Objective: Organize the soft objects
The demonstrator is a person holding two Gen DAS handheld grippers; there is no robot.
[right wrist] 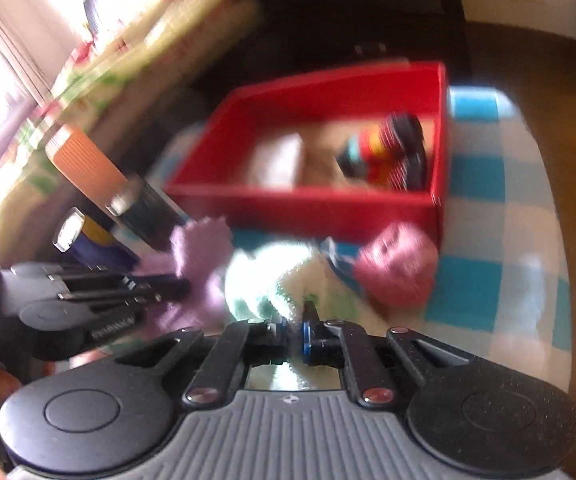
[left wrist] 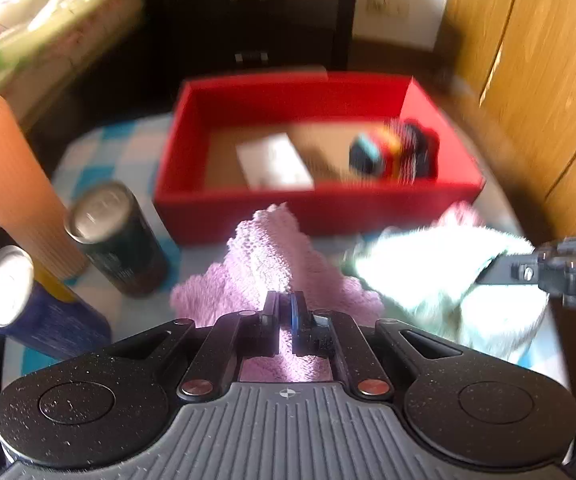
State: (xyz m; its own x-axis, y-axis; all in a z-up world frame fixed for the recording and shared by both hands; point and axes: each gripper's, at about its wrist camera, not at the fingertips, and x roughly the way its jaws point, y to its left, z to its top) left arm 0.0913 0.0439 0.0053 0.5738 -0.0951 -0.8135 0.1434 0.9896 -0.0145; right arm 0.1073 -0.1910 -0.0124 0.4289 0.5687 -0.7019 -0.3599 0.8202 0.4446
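Both grippers' jaws pinch cloths, left gripper (left wrist: pixel 287 300) the purple cloth (left wrist: pixel 264 256), right gripper (right wrist: pixel 293 316) the white cloth (right wrist: pixel 272 268), so lifting them into the red box (left wrist: pixel 311 208) probably comes next.

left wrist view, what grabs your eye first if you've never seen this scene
The bright red box at the back of the checked cloth, with a striped bundle in its right corner. In front, the left tongs pinch a lilac towel; the right tongs bite a pale green towel beside it.

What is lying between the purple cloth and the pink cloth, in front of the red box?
A pale green cloth lies between the purple cloth and the pink cloth, before the red box. The right wrist view shows it best.
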